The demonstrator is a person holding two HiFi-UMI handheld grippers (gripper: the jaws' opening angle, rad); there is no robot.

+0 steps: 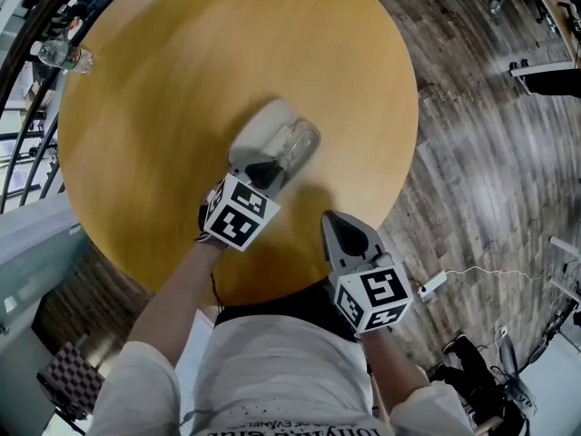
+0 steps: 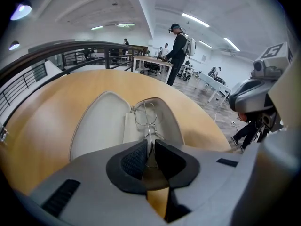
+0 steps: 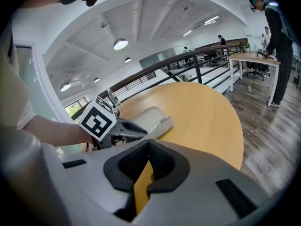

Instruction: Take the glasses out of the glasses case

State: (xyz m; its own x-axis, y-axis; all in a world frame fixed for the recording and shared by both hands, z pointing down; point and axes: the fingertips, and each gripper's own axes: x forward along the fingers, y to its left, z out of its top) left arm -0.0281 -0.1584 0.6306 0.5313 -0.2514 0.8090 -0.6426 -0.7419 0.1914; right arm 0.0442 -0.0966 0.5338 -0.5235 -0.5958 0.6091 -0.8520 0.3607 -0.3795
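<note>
- Left gripper [image 2: 149,147] — jaws narrow, pinching the glasses [image 2: 144,117] at frame centre; open case [image 2: 99,126] beneath
- Right gripper [image 3: 147,147] — jaws together, empty; table [image 3: 202,112] edge, lower right of head view

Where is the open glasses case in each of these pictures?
Head view: glasses case at the centre, just beyond the left gripper.
Left gripper view: centre, open, right behind the jaws holding the glasses.
Right gripper view: left of centre.
Shared landmark: the round wooden table.

On table [image 1: 182,80], case [image 2: 99,126] with glasses [image 2: 145,119] inside; bottle [image 1: 64,55] at left edge.
</note>
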